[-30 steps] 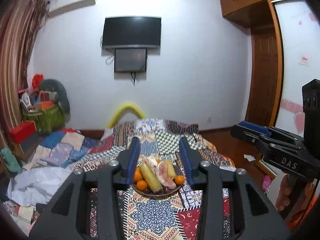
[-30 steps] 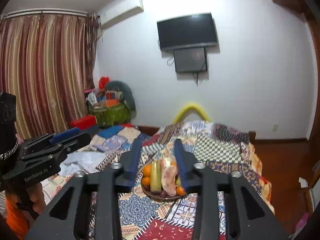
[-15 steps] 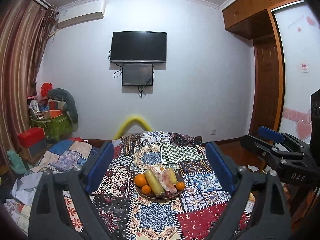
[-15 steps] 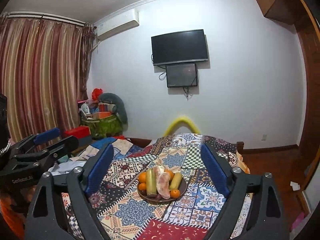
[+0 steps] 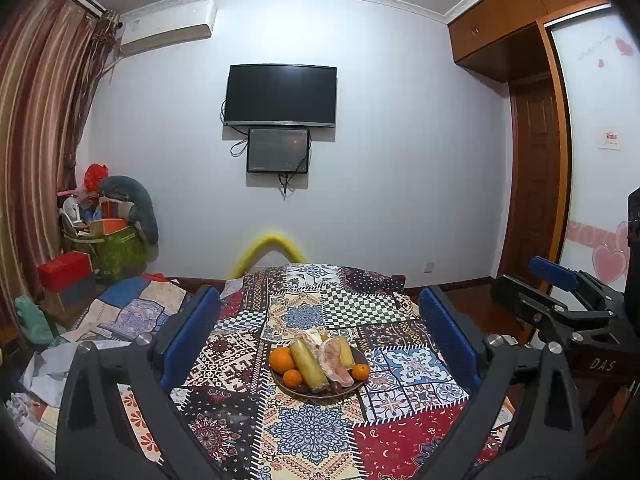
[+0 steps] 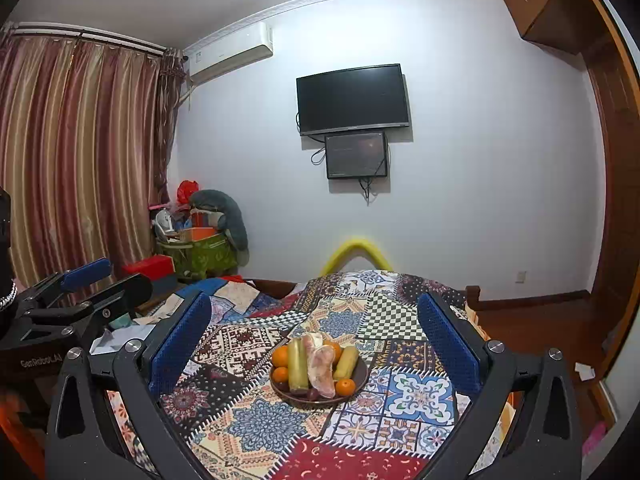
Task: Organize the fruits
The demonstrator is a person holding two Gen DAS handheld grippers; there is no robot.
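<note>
A bowl (image 5: 319, 390) of oranges (image 5: 281, 359) and other fruit sits mid-table on a patchwork cloth (image 5: 312, 432); a second ago both tools framed it narrowly, now the left gripper (image 5: 318, 330) and right gripper (image 6: 314, 330) are opening wide, empty, well short of it. Television (image 6: 353, 98) on the wall behind; "DAS" and "GenRobot.AI" on the grippers

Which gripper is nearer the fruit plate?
Neither clearly. The left gripper and right gripper, jaws opening and nothing between them, both hover short of the fruit plate, side by side; it looks centred in each view.
</note>
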